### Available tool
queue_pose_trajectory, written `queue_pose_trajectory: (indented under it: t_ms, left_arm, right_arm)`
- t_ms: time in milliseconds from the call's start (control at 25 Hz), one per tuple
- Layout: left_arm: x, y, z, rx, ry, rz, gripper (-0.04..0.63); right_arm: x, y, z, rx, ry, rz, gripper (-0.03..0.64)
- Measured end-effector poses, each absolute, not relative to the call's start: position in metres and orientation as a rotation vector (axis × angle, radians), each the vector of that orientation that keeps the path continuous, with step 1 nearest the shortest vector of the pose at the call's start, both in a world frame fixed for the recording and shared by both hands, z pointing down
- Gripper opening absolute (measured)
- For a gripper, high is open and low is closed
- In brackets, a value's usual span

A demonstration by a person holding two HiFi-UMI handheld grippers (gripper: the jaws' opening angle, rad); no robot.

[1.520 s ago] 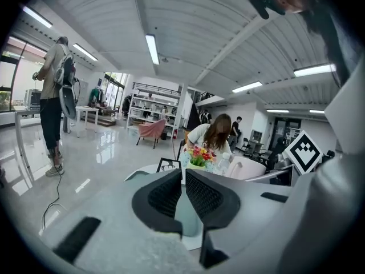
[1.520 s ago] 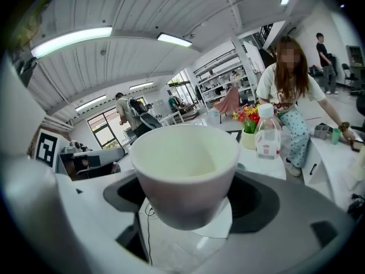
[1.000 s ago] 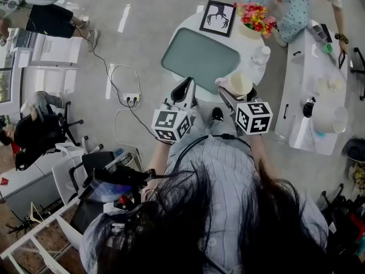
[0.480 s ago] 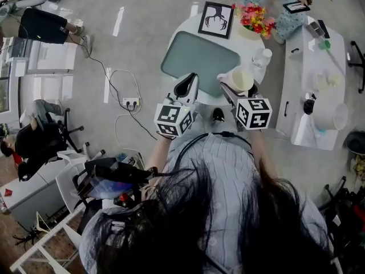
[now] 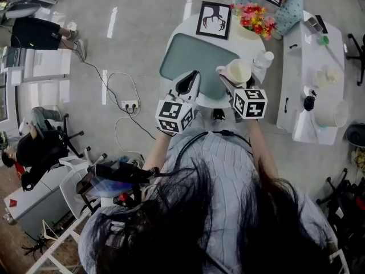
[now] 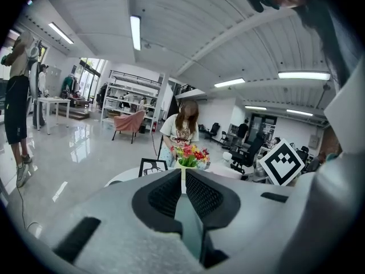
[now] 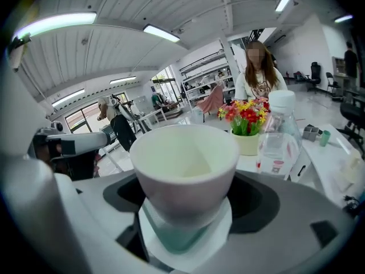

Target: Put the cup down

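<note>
A cream cup (image 5: 239,70) sits upright between the jaws of my right gripper (image 5: 232,80), which is shut on it. In the head view it hangs over the near right part of the round white table (image 5: 177,30), just right of the green mat (image 5: 194,53). The right gripper view shows the cup (image 7: 183,164) empty and filling the space between the jaws. My left gripper (image 5: 192,79) hovers over the mat's near edge with its pads (image 6: 165,194) almost together and nothing between them.
A clear water bottle (image 5: 263,59) and a pot of flowers (image 5: 254,17) stand on the table right behind the cup. A framed picture (image 5: 214,19) lies at the far edge. A white side table (image 5: 308,73) with small items stands at the right, where a person sits.
Both grippers have moved forward over the table, the right one carrying the cup towards the bottle. The person at the back now holds a tablet.
</note>
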State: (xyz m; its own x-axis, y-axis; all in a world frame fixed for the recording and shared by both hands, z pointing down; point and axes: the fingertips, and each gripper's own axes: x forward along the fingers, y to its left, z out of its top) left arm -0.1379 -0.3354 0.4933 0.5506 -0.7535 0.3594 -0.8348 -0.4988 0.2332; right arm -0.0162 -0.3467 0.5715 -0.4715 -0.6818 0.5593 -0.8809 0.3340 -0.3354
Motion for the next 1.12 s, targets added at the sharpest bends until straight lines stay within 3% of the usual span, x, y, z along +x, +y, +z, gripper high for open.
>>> queue_pose_trajectory:
  t_ms: [1120]
  left_arm:
    - [-0.155,-0.374,0.529,2.406,-1.177,0.382,0.034]
  right_arm:
    - [-0.032,-0.389,0.680,1.353,-2.024,0.915,0.413]
